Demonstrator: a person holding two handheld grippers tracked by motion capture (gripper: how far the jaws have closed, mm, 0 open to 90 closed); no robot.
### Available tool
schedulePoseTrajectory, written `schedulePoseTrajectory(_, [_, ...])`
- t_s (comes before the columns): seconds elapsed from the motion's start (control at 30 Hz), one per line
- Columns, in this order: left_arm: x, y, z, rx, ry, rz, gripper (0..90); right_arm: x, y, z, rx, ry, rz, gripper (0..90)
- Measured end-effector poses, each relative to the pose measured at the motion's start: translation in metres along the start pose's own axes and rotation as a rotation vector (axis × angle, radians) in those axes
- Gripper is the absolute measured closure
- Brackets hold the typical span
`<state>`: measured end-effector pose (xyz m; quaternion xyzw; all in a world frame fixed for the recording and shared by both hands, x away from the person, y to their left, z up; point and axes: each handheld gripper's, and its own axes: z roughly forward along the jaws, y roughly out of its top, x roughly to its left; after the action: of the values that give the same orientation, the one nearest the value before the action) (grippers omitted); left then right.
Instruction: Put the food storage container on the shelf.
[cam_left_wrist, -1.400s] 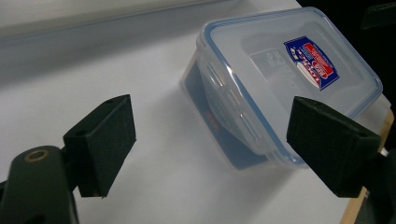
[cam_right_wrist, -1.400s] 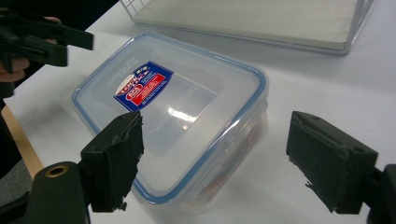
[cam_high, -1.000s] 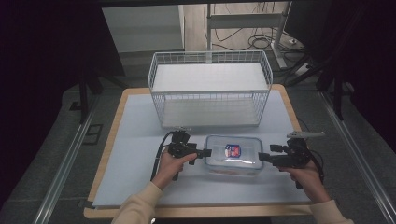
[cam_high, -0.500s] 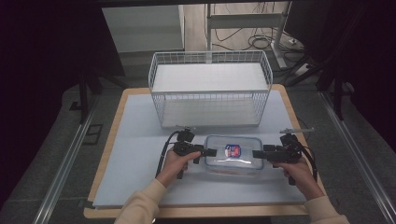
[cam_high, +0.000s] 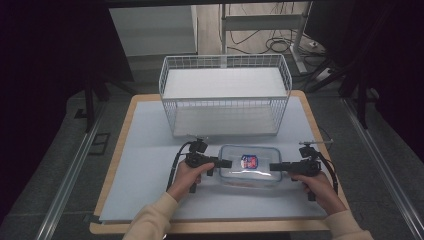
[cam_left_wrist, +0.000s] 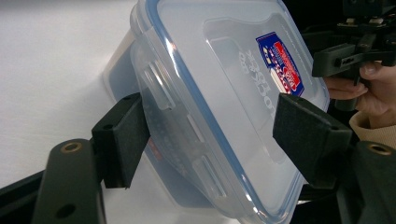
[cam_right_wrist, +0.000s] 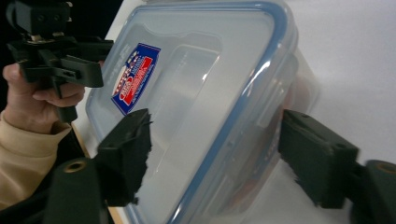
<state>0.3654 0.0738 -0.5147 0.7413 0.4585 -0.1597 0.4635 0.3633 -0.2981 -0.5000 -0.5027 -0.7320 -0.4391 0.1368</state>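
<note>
A clear plastic container (cam_high: 248, 169) with a blue-rimmed lid and a red and blue sticker lies on the white mat near the front. My left gripper (cam_high: 226, 163) is at its left end and my right gripper (cam_high: 273, 167) at its right end, both pointing inward. In the left gripper view the container (cam_left_wrist: 219, 65) fills the gap of the open left gripper (cam_left_wrist: 215, 137), one jaw beside the latched wall and one over the lid. In the right gripper view the open right gripper (cam_right_wrist: 222, 156) straddles the container (cam_right_wrist: 196, 88) the same way.
A white wire basket (cam_high: 225, 92) stands behind the container at the back of the mat (cam_high: 145, 165). The wooden table edge (cam_high: 115, 150) borders the mat. The other hand and gripper show far off in each gripper view.
Both grippers have moved inward towards the container, so that its two ends now sit between their jaws. The container has stayed in place.
</note>
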Motion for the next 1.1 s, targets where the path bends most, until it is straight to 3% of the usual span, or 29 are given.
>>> schedulePoseTrajectory(0.2, [-0.004,-0.005,-0.007,-0.019,0.0,0.011,32.5,0.0,-0.005,-0.009,-0.036,0.022,0.014,41.0])
schedulePoseTrajectory(0.47, [-0.01,-0.013,-0.016,-0.049,-0.01,0.053,41.4,0.007,-0.012,-0.016,-0.067,0.029,-0.039,47.3])
schedulePoseTrajectory(0.77, [-0.01,-0.021,-0.022,-0.061,-0.026,0.072,46.3,0.01,-0.016,-0.019,-0.078,0.033,-0.062,48.7])
schedulePoseTrajectory(1.1, [-0.019,-0.026,-0.023,-0.093,0.011,0.064,46.9,0.014,-0.018,-0.02,-0.099,0.024,-0.043,50.9])
